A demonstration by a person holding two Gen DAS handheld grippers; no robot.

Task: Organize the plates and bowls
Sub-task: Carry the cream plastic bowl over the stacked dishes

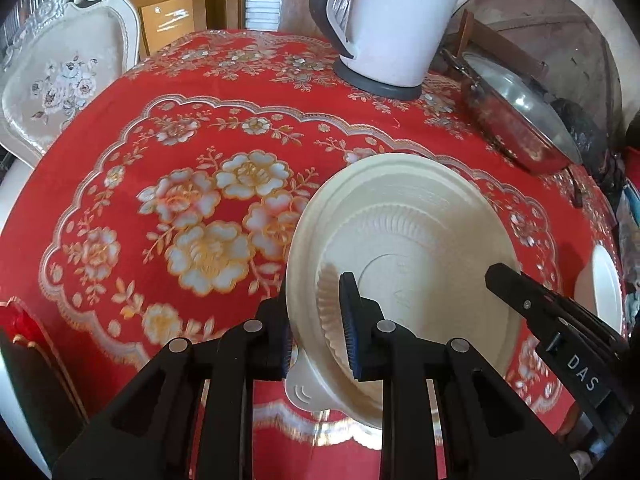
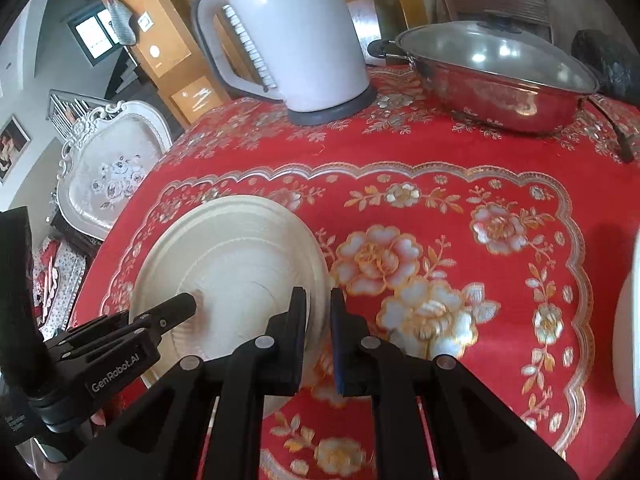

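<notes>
A stack of cream plates and bowls (image 1: 416, 216) rests on the red flowered tablecloth (image 1: 168, 200); a ribbed bowl sits on top. My left gripper (image 1: 318, 320) is shut on the stack's left rim, one finger inside and one outside. My right gripper (image 2: 318, 320) is shut on the stack's right rim (image 2: 316, 268); it also shows in the left wrist view (image 1: 520, 292). The stack (image 2: 224, 264) and the left gripper (image 2: 176, 308) show in the right wrist view. Another white plate (image 1: 604, 292) lies at the table's right edge, also in the right wrist view (image 2: 628, 340).
A white electric kettle (image 1: 396, 20) stands at the back of the table. A steel wok with a glass lid (image 2: 496, 76) sits at the back right. A white ornate chair (image 1: 60, 80) stands beyond the table's left edge.
</notes>
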